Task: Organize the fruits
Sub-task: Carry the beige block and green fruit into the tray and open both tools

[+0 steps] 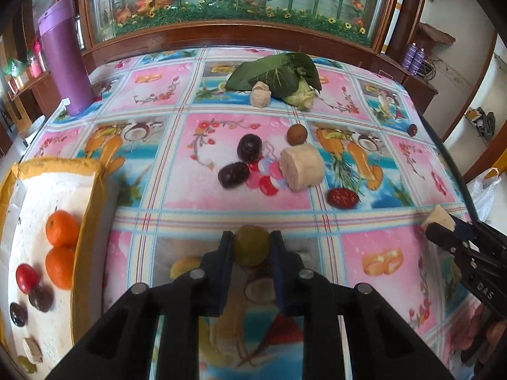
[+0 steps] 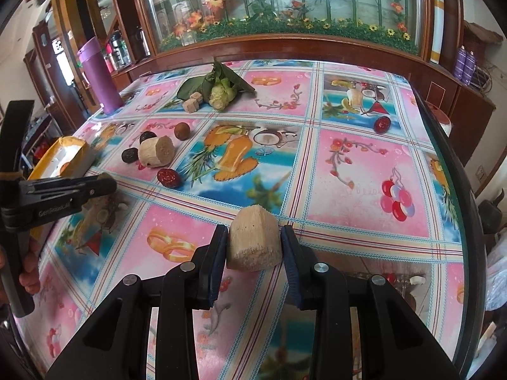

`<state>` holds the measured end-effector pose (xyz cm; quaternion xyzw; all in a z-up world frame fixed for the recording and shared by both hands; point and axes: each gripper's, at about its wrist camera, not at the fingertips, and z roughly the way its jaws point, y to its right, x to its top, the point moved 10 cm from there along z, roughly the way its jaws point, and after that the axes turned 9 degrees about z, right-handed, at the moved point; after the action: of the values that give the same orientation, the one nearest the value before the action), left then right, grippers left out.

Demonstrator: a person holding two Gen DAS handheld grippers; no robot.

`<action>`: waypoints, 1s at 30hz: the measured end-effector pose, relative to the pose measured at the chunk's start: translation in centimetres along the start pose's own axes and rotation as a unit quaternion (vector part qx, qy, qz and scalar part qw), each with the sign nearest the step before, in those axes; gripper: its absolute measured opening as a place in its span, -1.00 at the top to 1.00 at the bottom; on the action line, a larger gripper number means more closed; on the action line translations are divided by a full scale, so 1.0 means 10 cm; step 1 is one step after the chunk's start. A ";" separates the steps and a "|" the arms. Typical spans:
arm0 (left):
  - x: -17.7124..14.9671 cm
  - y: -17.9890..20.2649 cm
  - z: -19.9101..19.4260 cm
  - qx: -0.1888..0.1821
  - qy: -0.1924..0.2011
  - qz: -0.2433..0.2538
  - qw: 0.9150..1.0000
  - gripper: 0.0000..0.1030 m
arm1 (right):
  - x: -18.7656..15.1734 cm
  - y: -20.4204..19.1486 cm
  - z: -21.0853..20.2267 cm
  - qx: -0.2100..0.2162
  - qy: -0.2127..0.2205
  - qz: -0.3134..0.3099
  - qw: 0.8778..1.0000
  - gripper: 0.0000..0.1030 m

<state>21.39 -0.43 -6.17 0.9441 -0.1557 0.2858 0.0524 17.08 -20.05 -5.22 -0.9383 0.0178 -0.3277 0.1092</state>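
Observation:
My left gripper (image 1: 252,247) is shut on a round green fruit (image 1: 251,244) above the near part of the table. My right gripper (image 2: 254,243) is shut on a pale cut sugarcane piece (image 2: 254,243); it also shows at the right edge of the left wrist view (image 1: 439,218). A white foam tray with a yellow rim (image 1: 90,190) at the left holds two oranges (image 1: 61,228), a red tomato (image 1: 26,278) and dark fruits. On the table lie a bigger sugarcane piece (image 1: 302,167), two dark plums (image 1: 249,147), a brown round fruit (image 1: 297,134) and a red date (image 1: 343,198).
A purple flask (image 1: 65,57) stands at the back left. A leafy green vegetable (image 1: 279,76) with a small sugarcane chunk (image 1: 260,94) lies at the back. Another dark red fruit (image 2: 382,124) sits near the right table edge. A glass cabinet backs the table.

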 end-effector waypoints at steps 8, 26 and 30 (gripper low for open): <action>-0.29 0.11 -0.28 -0.044 0.004 -0.004 0.999 0.51 | -0.15 -0.03 -0.16 0.002 -0.003 0.003 1.000 0.35; -1.02 0.24 -1.03 -0.075 0.018 -0.003 0.997 0.51 | -0.82 -0.49 -0.63 -0.004 -0.004 -0.023 1.000 0.35; -1.11 0.13 -1.19 -0.068 0.027 -0.007 0.997 0.51 | -0.90 -0.69 -0.69 0.002 -0.003 -0.032 0.999 0.35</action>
<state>5.97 3.47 -2.44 0.9315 -0.1663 0.2995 0.1226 5.53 -13.70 -3.96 -0.9392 -0.0131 -0.3281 0.1001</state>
